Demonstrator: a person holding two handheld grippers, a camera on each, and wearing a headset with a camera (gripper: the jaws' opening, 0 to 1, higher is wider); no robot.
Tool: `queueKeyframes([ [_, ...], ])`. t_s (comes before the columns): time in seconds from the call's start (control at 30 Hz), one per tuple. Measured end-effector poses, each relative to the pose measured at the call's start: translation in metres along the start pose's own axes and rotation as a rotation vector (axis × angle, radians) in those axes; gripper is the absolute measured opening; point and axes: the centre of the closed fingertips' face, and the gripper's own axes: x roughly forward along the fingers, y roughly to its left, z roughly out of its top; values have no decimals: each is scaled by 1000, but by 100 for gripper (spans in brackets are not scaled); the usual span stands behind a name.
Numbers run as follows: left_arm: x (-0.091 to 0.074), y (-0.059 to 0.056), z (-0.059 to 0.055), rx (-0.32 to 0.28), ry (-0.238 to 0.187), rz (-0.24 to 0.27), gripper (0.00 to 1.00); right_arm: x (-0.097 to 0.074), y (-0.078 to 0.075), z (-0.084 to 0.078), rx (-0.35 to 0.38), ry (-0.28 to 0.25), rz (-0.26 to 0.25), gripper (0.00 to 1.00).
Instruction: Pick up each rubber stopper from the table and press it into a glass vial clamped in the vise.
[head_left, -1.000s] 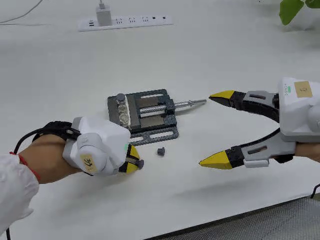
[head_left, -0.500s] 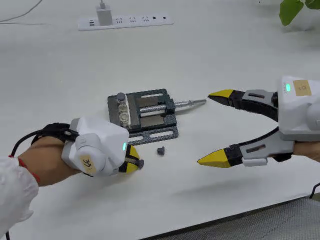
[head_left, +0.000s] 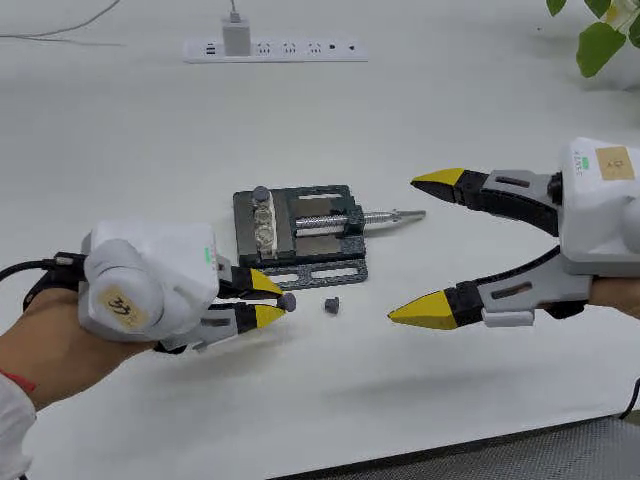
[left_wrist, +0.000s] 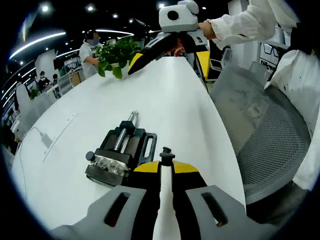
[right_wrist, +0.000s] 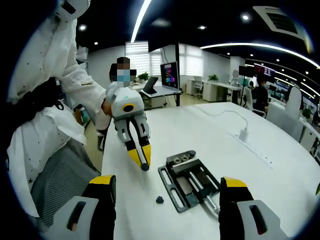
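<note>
A dark vise (head_left: 300, 236) sits mid-table and clamps a row of glass vials (head_left: 264, 226); the far vial carries a grey stopper (head_left: 261, 193). My left gripper (head_left: 272, 300) hovers just in front of the vise, shut on a small grey rubber stopper (head_left: 287, 301) at its yellow tips. The left gripper view shows that stopper (left_wrist: 166, 155) pinched above the vise (left_wrist: 125, 149). Another stopper (head_left: 331, 306) lies loose on the table to the right of the held one. My right gripper (head_left: 426, 247) hangs wide open, to the right of the vise, holding nothing. The right gripper view looks across at the left gripper (right_wrist: 139, 152) and the vise (right_wrist: 192, 186).
A white power strip (head_left: 275, 48) with a plugged-in charger lies at the table's far edge. Green plant leaves (head_left: 600, 35) hang at the top right. The table's near edge runs along the bottom right, with a mesh chair seat (head_left: 590, 450) below it.
The head camera has shifted. My left gripper has rolled and lifted slightly toward the vise with the stopper still in it. The right gripper stays open in about the same place.
</note>
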Motion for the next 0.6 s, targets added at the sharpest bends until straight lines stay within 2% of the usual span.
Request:
queueKeyframes([
  [0.1,-10,1,10,-67,-41,44,4,4,1,12,-18,-7,15,83],
  [0.37,-27,2,31,-179,-130,103,3,12,6,31,-72,4,57,79],
  [0.6,-34,0,46,-199,-172,119,3,18,16,48,-62,8,109,68],
])
